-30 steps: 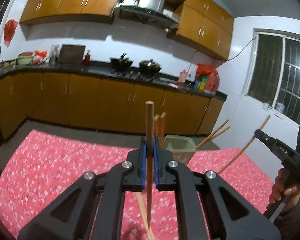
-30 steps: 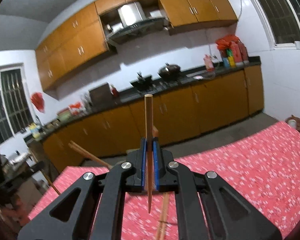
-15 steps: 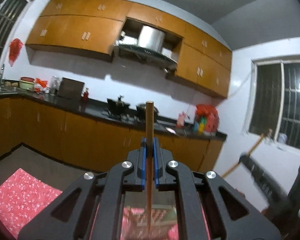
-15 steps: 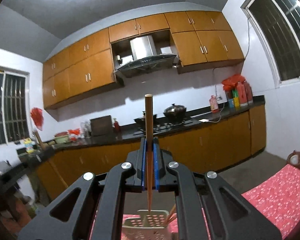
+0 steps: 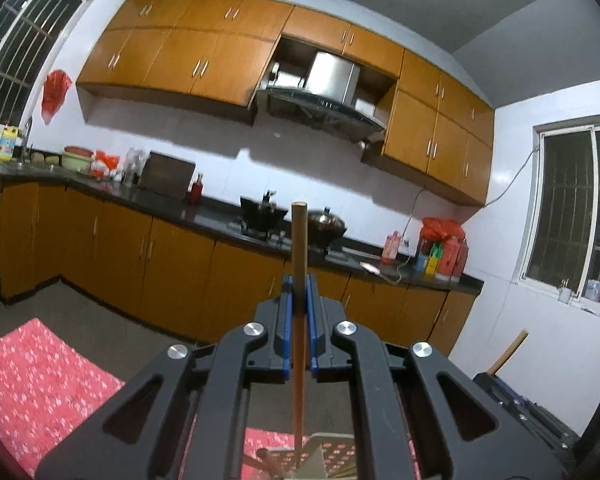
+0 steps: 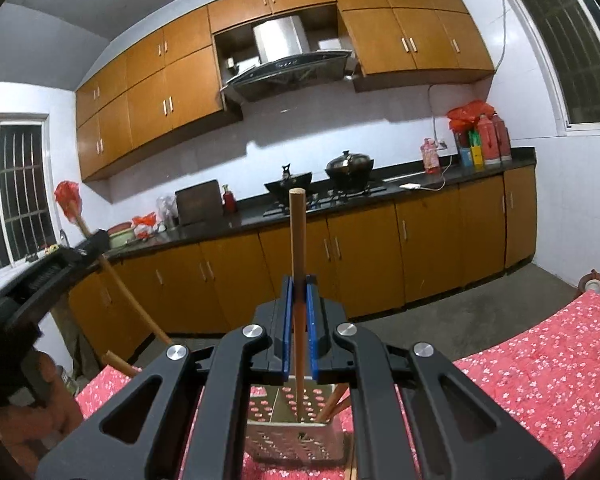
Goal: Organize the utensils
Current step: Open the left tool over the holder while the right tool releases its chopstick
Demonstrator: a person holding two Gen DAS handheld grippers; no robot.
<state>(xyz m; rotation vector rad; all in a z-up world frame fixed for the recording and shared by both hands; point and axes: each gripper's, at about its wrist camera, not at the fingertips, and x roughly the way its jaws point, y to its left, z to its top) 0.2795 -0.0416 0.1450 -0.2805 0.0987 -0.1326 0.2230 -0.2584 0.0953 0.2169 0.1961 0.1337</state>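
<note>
My left gripper [image 5: 299, 300] is shut on a wooden chopstick [image 5: 299, 256] held upright, its lower tip over the perforated utensil holder [image 5: 320, 456] seen between the arms. My right gripper [image 6: 299, 300] is shut on another wooden chopstick [image 6: 297, 240], upright, its lower end inside the pale perforated holder [image 6: 296, 436], which stands on the red floral tablecloth [image 6: 540, 376] and holds more chopsticks [image 6: 334, 402]. The left gripper and its chopstick [image 6: 100, 256] show at the left of the right wrist view; the right gripper's chopstick [image 5: 508, 352] shows at the lower right of the left wrist view.
The table with the red cloth [image 5: 32, 376] lies below both grippers. Behind it run orange kitchen cabinets [image 6: 380, 256], a dark counter with pots [image 6: 348, 166] and a range hood [image 6: 288, 64]. Barred windows [image 5: 580, 216] are on the side walls.
Both grippers have tilted up and moved over the holder, each keeping its chopstick. The right chopstick's tip has gone down into the holder; the table has dropped low in both views.
</note>
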